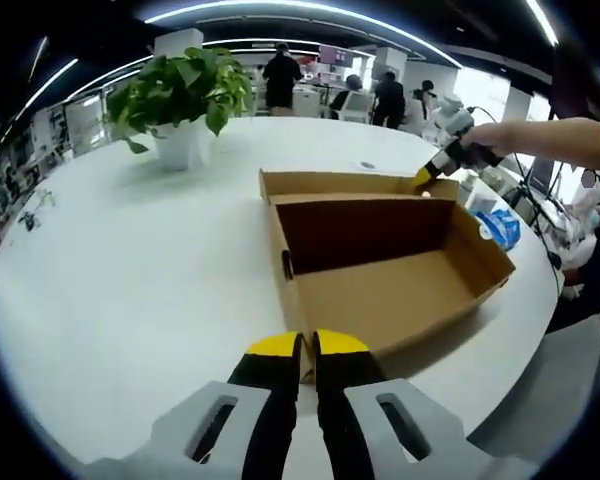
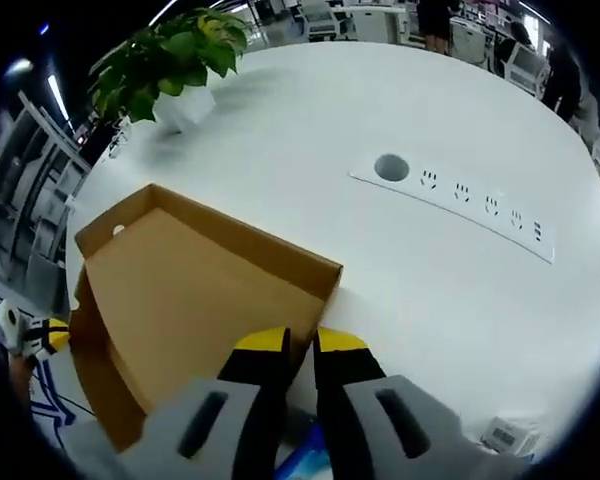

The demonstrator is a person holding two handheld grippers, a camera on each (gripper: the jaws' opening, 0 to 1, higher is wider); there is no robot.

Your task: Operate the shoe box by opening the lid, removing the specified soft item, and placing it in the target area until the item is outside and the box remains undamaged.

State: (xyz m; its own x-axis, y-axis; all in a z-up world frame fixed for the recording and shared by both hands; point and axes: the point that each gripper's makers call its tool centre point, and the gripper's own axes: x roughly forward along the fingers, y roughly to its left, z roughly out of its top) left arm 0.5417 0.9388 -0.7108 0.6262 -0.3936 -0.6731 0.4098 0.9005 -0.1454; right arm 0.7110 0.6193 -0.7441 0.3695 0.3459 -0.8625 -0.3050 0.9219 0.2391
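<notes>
The brown cardboard shoe box (image 1: pixel 400 290) stands open on the round white table (image 1: pixel 140 260), and its inside looks bare. Its lid (image 1: pixel 340 184) is raised at the far side. My left gripper (image 1: pixel 307 347) is shut on the box's near corner wall. My right gripper (image 1: pixel 425 178), held by a person's arm, pinches the lid's far right corner. In the right gripper view the lid (image 2: pixel 180 290) spreads out ahead, and my right gripper (image 2: pixel 300 345) is shut on its edge. A soft blue and white packet (image 1: pixel 500 228) lies on the table just right of the box.
A potted green plant (image 1: pixel 180 95) stands at the back left of the table. A socket strip (image 2: pixel 460 200) is set into the tabletop. A small white box (image 2: pixel 510 435) lies near the table edge. People stand by desks (image 1: pixel 280 75) behind.
</notes>
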